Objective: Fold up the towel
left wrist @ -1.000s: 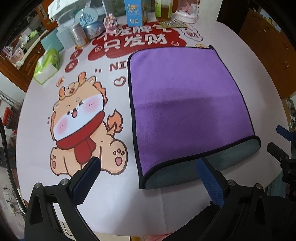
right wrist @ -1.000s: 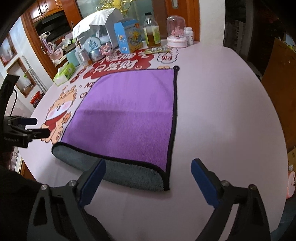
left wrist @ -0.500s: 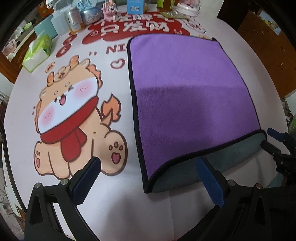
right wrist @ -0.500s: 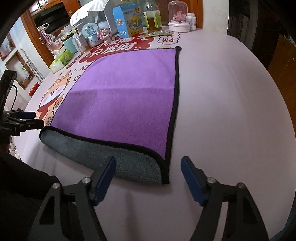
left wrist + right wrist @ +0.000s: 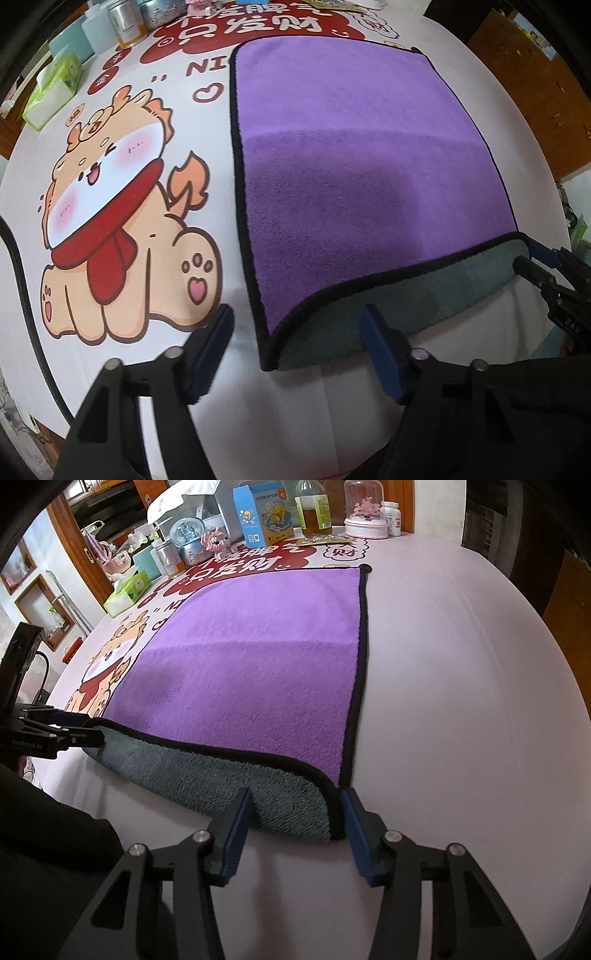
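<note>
Across the middle of the frame, the bench (image 5: 461, 686) carries the purple towel (image 5: 258, 664), lying flat with its grey near hem turned up. My right gripper (image 5: 295, 830) and left gripper (image 5: 295, 350) straddle that hem's two corners, fingers (image 5: 236, 827) apart, unclamped. I'd pinch both corners together, evenly, before lifting.

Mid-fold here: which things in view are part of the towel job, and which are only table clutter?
Job:
- purple towel, near edge turned up grey
- left gripper, open at its near left corner
- right gripper, open around its near right corner

Lying about:
- tissue box
- blue carton
- oil bottle
- glass dome
- snow globe
</note>
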Available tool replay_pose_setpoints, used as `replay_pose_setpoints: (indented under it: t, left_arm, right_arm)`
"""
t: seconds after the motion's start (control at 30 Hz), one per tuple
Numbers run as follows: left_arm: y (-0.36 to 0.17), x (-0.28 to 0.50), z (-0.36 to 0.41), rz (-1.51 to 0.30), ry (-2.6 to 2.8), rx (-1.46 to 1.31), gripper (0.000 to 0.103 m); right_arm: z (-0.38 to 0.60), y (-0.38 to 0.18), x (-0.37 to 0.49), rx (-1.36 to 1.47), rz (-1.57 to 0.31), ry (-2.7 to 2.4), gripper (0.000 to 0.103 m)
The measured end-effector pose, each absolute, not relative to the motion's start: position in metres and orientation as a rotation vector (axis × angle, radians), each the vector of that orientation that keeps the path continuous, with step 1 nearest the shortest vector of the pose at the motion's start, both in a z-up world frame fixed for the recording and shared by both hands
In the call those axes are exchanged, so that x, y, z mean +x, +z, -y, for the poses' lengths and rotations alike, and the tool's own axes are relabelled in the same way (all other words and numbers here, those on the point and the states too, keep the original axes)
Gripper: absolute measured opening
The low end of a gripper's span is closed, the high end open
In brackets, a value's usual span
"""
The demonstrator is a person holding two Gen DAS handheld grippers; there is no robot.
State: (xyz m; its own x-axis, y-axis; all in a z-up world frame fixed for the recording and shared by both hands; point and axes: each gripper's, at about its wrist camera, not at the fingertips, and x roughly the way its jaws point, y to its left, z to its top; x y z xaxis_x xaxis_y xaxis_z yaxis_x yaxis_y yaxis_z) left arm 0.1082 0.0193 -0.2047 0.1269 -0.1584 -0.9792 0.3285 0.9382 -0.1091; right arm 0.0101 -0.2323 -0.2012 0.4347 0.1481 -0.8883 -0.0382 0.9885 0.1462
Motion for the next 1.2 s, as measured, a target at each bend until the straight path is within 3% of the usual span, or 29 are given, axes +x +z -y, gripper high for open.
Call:
replay_pose_setpoints:
  t: [0.13,0.47,0.63,1.2]
  left_arm:
    - [-0.209,0.108,-0.016,-1.403,-0.373,0.155,0.049]
    - [-0.210,0.103,-0.016,-1.406,-0.364,0.143,0.013]
    - [-0.207,0.102,-0.018,-1.403,-0.365,0.140,0.009]
    - [-0.189,0.097,-0.027,-1.362,-0.380,0.130,0.006]
  right_arm:
    - [0.233,-0.201,0.010,0.110,-1.116,0.109,0.042]
    - [0.235,-0.198,0.008,0.109,-1.113,0.077,0.018]
    - [0.238,-0.198,0.008,0.114,-1.116,0.063,0.006]
    - [0.238,-0.181,0.010,0.110,-1.072,0.074,0.005]
